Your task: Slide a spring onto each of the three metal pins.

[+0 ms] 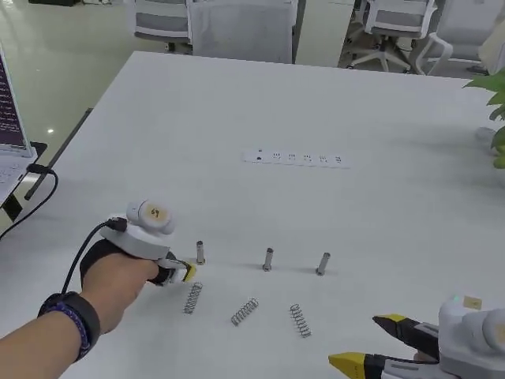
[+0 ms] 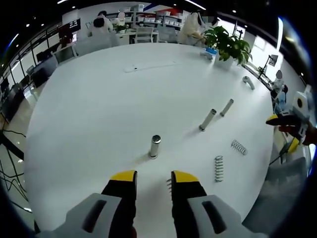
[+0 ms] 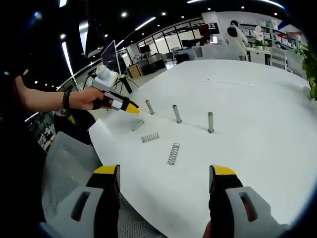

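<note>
The white desk [image 1: 331,103] carries everything. The left gripper [image 2: 154,177] is low over it at the lower left of the head view, jaws a little apart with nothing between them. The right gripper [image 3: 164,170] hangs at the desk's near edge, lower right of that view, jaws wide apart and empty.

Three pins [image 1: 268,259] stand upright in a row across the middle of the head view, all bare. Three springs [image 1: 245,311] lie flat just below them, one roughly under each pin and apart from one another.

The step in hand looks to be picking up the left spring [image 1: 192,298], which lies just below the left jaw tips and near the left pin [image 1: 200,253]. To do it well:

- Bring the jaws down across the middle of the coil, square to its length.
- Close softly, so the wire neither squashes nor flicks away.
- Lift it, turn it upright, centre its open end over the pin's top and lower it straight.

Whether the pins are fixed I cannot tell, so avoid side pushes; the right gripper could steady the pin.
</note>
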The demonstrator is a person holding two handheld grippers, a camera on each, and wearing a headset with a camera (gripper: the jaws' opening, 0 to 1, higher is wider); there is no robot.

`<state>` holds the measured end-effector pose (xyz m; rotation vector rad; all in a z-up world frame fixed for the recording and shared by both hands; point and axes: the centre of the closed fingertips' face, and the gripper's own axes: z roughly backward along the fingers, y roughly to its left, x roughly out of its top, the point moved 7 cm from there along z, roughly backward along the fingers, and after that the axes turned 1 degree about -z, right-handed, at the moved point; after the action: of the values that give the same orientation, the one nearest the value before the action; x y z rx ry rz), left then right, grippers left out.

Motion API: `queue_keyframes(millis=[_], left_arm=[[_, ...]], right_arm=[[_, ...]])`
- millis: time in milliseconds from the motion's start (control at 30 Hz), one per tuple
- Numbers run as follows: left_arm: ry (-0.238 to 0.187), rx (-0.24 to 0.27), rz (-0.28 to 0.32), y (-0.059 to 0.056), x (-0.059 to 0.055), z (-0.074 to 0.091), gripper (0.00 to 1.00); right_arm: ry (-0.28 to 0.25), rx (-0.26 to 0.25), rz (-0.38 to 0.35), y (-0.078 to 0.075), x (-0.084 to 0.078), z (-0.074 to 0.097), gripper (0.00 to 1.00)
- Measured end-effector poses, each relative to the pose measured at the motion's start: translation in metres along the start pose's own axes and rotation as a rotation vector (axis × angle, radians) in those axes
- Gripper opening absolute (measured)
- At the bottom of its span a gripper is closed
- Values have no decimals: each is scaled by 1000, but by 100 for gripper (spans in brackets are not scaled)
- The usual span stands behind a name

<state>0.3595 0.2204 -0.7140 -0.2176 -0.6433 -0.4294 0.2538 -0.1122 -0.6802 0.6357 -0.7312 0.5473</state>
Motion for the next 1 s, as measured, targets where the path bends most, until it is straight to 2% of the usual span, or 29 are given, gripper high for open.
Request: queue_keyframes(millis=[300,433,1000], left_arm=[[-1,-8,31,-2,-12,9,24],[-1,-15,36,-8,-16,12,23],[23,-52,68,-33,-35,1,18]], right_arm=[[5,12,12,2,3,-5,72],[4,16,15,3,4,-5,72],[7,8,15,2,2,1,72]])
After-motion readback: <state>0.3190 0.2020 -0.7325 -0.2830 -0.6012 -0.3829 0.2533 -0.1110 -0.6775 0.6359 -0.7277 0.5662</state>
